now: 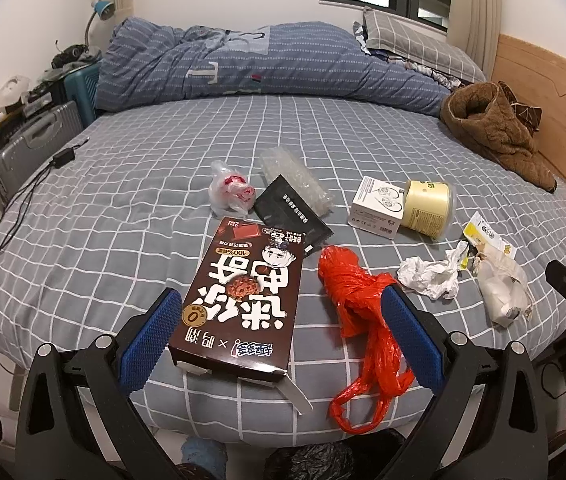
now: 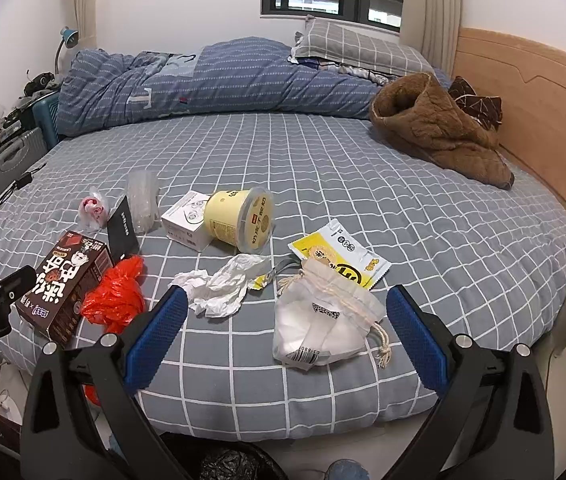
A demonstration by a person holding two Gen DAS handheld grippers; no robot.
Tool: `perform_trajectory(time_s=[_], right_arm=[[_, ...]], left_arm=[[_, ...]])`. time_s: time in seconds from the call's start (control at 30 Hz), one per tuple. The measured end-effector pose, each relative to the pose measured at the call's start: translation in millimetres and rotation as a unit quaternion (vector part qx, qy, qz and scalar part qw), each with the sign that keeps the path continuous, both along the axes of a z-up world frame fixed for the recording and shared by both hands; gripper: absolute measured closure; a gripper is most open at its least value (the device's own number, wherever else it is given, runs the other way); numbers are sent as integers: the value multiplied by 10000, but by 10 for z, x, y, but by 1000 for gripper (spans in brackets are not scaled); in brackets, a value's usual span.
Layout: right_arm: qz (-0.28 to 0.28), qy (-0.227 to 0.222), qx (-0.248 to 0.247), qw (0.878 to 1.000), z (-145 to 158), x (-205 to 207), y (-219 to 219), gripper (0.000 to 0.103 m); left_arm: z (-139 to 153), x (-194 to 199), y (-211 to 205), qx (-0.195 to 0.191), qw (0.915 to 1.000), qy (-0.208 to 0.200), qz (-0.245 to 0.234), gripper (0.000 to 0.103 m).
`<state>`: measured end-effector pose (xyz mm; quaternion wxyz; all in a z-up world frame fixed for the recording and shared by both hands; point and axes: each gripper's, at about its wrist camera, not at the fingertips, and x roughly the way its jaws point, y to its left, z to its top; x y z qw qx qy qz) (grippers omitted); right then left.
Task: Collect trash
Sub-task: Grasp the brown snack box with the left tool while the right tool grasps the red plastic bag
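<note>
Trash lies on the grey checked bed (image 1: 123,208). In the left wrist view my left gripper (image 1: 279,336) is open, its jaws either side of a brown snack box (image 1: 243,296) and a red plastic bag (image 1: 359,312). Beyond lie a black pouch (image 1: 291,216), bubble wrap (image 1: 295,178), a small clear bag (image 1: 229,192), a white box (image 1: 377,208) and a yellow cup (image 1: 429,208). In the right wrist view my right gripper (image 2: 283,336) is open and empty, framing a white drawstring bag (image 2: 323,324). Crumpled white paper (image 2: 219,286) and a yellow-white wrapper (image 2: 339,254) lie just beyond.
A blue quilt (image 1: 263,64), a pillow (image 1: 415,44) and a brown blanket (image 1: 495,128) lie at the far side. A wooden headboard (image 2: 535,112) is on the right. A suitcase (image 1: 23,152) and a cable (image 1: 19,208) are at left. A black bin bag (image 2: 231,464) sits below the bed's front edge.
</note>
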<state>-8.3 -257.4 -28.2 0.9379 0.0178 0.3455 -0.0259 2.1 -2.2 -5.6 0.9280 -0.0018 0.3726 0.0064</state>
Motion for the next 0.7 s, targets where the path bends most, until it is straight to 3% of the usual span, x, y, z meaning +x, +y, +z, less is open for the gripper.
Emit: perform_trajectory(time_s=[0.33,0.7], right_arm=[[63,-20,-29,10000,9,10,25,7],[787,160,-43,9968,-105,252,682,7]], left_arm=[[12,-6,37,-25,10000,1,7,6],[-178,180,323,58,9993,361,126,6]])
